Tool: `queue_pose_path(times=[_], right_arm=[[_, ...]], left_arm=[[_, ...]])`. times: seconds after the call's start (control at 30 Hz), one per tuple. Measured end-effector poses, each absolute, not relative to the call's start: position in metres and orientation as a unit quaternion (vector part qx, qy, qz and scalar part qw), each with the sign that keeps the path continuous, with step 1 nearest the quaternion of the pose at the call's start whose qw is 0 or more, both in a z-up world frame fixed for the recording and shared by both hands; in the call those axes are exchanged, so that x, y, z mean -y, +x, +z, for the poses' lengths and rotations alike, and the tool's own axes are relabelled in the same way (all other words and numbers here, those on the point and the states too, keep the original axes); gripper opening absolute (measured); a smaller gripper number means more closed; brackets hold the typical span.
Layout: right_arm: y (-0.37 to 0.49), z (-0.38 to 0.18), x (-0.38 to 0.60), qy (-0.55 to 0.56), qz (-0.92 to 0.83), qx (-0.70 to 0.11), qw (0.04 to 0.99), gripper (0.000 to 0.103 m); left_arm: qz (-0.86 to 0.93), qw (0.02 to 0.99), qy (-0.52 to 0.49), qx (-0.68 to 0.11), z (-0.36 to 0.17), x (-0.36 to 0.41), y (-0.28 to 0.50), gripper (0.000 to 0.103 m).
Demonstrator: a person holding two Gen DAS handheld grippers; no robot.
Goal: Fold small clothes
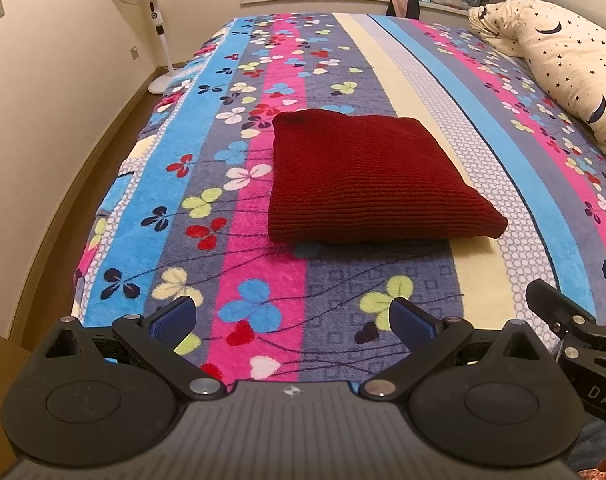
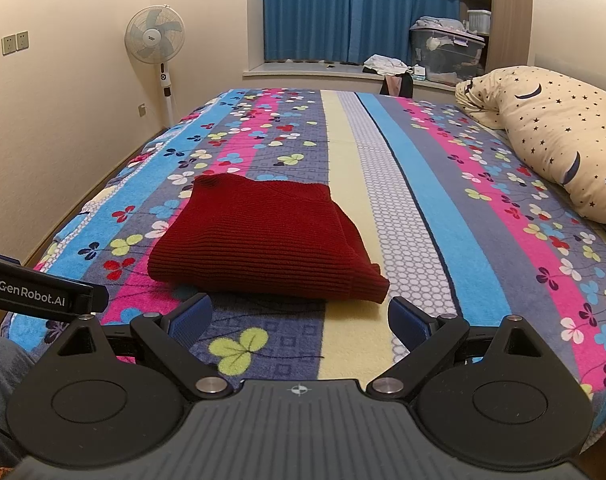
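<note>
Ahead, folded red sweater (image 1: 367,176) lengthwise along bed stripes; left gripper (image 1: 293,318) and right gripper (image 2: 299,320) both spread, empty.

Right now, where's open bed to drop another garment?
Free: the blanket strip between the red sweater and the star pillow, the far stretch toward the window ledge, and the near strip by the open left hand-held gripper and right hand-held gripper. Crowded: the pillow edge.
</note>
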State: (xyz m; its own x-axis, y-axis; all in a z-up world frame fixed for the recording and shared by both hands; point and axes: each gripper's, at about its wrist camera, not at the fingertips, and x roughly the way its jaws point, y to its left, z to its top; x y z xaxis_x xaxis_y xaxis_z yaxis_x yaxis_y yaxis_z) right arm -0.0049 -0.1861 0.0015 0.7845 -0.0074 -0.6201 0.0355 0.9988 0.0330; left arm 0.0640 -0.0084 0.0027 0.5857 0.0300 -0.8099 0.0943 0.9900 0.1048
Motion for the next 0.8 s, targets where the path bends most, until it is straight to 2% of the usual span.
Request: queue_pose_path(times=[0.8], right_arm=[[-0.0057,0.0012,0.1849,0.026,-0.003,-0.328,0.944,0.096]], left_arm=[[-0.012,0.882,0.084,-0.464,-0.0014,0.013,0.0644,0.103]])
